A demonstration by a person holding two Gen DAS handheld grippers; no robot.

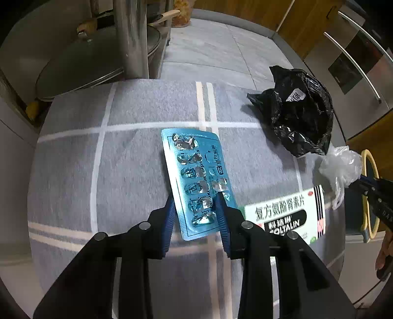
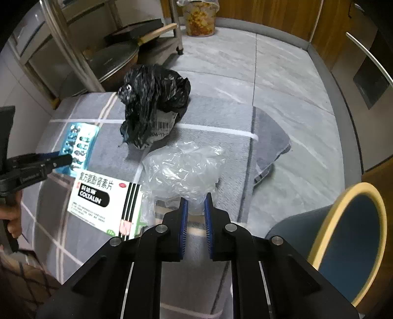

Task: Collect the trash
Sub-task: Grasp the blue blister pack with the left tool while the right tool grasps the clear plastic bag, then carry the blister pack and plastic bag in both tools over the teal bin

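A blue blister pack (image 1: 194, 166) with emptied foil pockets is tilted up off the grey checked cloth (image 1: 135, 171), and my left gripper (image 1: 195, 201) is shut on its near end. In the right wrist view the same pack (image 2: 81, 139) shows in the left gripper (image 2: 66, 159). My right gripper (image 2: 195, 198) is shut on a crumpled clear plastic bag (image 2: 181, 169); the left wrist view shows this bag (image 1: 341, 166) hanging from the right gripper (image 1: 361, 181). A crumpled black plastic bag (image 2: 152, 98) lies at the cloth's far side. A white medicine box (image 2: 105, 196) lies between the grippers.
A blue bin with a yellow rim (image 2: 353, 240) stands on the floor to the right of the table. A metal rack with a lidded pan (image 1: 98, 61) is behind the table on the left. A patterned bucket (image 2: 200, 17) stands farther back. A hand (image 2: 12, 216) holds the left gripper.
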